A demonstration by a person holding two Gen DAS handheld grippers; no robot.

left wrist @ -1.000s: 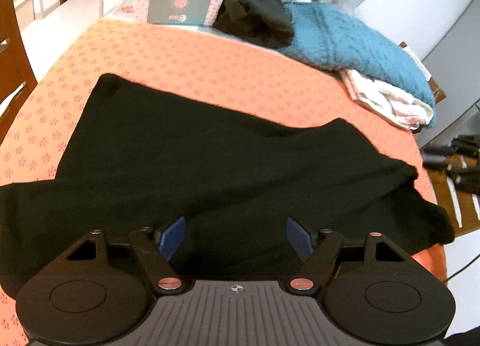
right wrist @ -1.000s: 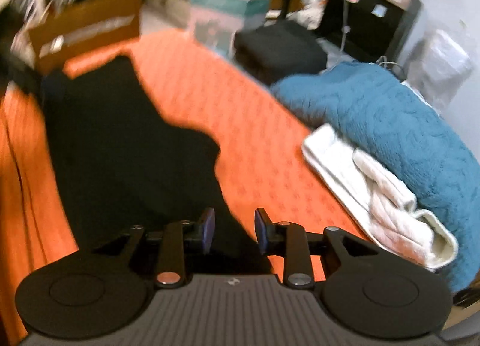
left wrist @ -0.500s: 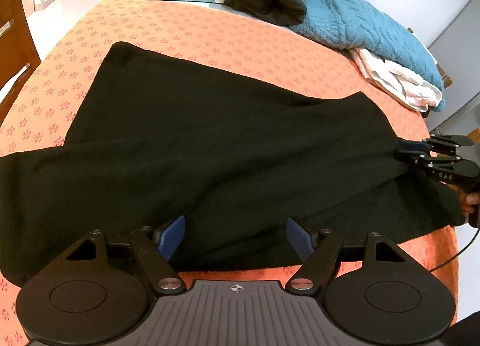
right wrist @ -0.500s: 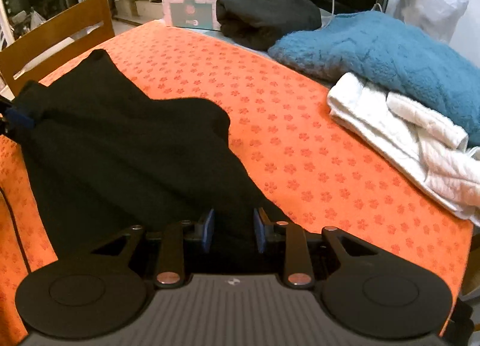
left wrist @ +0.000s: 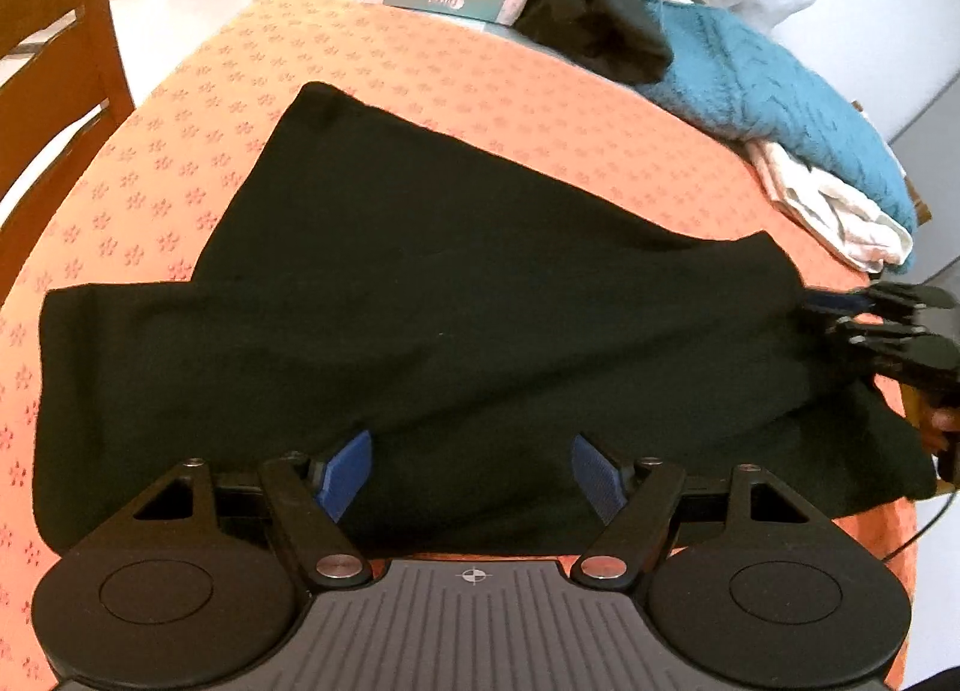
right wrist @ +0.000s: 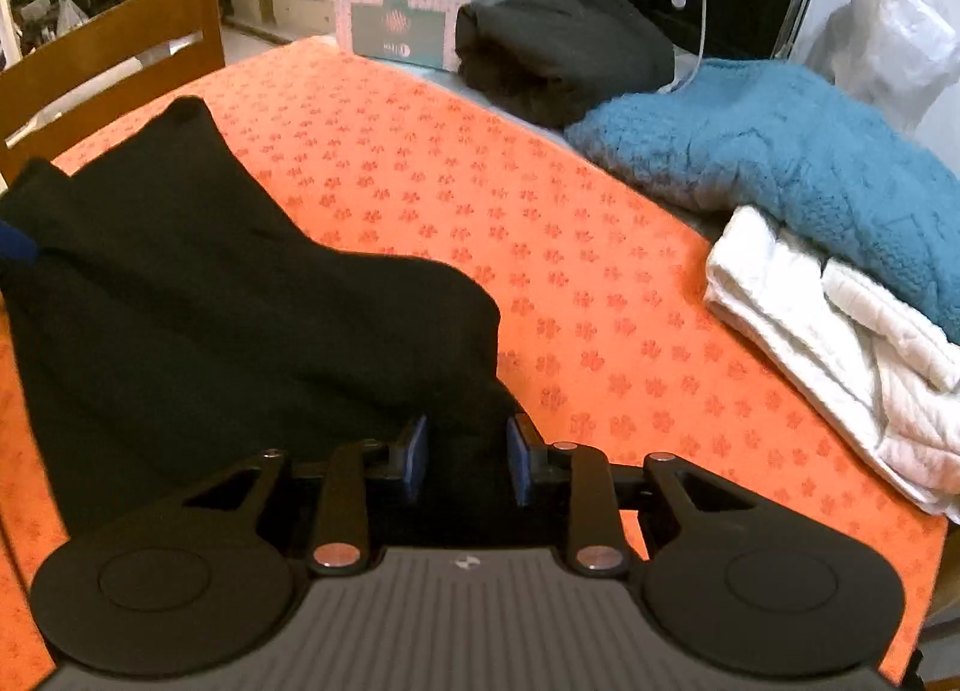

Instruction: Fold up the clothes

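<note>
A black garment (left wrist: 456, 319) lies spread across the orange patterned tablecloth (left wrist: 420, 67). My left gripper (left wrist: 471, 475) is open, its blue pads over the garment's near edge. My right gripper (right wrist: 467, 460) is shut on the garment's right end (right wrist: 360, 343), with black cloth bunched between its pads. The right gripper also shows in the left wrist view (left wrist: 840, 307) at the garment's far right edge. In the right wrist view the garment stretches away to the left.
A teal knitted blanket (right wrist: 780, 151), a folded white cloth (right wrist: 840, 355) and a folded dark garment (right wrist: 558, 49) lie along the table's far side. A patterned tissue box (right wrist: 414, 13) stands behind them. A wooden chair (left wrist: 54, 61) stands at the left.
My right gripper came in to the garment's right end and closed on the cloth. The left gripper stayed open near the front edge, its view shifting slightly.
</note>
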